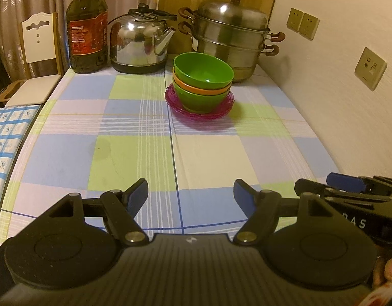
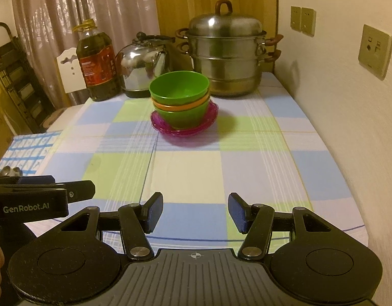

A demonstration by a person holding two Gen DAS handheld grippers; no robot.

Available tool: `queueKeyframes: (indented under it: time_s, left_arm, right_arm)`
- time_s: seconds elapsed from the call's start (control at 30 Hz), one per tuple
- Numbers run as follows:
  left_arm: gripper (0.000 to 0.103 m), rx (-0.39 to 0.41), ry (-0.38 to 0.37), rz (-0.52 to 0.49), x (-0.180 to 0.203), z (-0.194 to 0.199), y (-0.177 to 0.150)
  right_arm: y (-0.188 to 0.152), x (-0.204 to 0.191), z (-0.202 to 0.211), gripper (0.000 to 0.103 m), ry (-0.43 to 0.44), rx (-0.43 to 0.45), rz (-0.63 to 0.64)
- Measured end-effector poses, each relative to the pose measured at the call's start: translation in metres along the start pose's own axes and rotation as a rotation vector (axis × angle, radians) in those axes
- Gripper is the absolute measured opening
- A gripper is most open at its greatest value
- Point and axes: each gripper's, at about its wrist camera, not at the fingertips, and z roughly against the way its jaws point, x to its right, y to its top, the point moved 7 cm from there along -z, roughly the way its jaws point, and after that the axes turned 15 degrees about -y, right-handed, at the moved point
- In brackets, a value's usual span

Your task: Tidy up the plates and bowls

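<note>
Three nested bowls, green over orange over green, sit on stacked magenta plates toward the far end of the checked tablecloth, apparently consolidated to save space. Left gripper and right gripper hover near, jaws wide apart, holding nothing.

A home kitchen or dining corner is showing here. A checked tablecloth is covering the table; at the top centre a steel kettle, a tiered steamer pot and a large oil bottle are standing. Curtains are hanging upper left, wall sockets sitting on the right.
</note>
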Motion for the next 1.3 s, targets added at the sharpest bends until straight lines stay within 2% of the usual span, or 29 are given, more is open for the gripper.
queueKeyframes:
  time_s: [1.3]
  left_arm:
    - [0.072, 0.000, 0.005, -0.020, 0.0021, -0.0001, -0.0001]
  right_arm:
    - [0.0041, 0.0042, 0.0028, 0.057, 0.002, 0.006, -0.024]
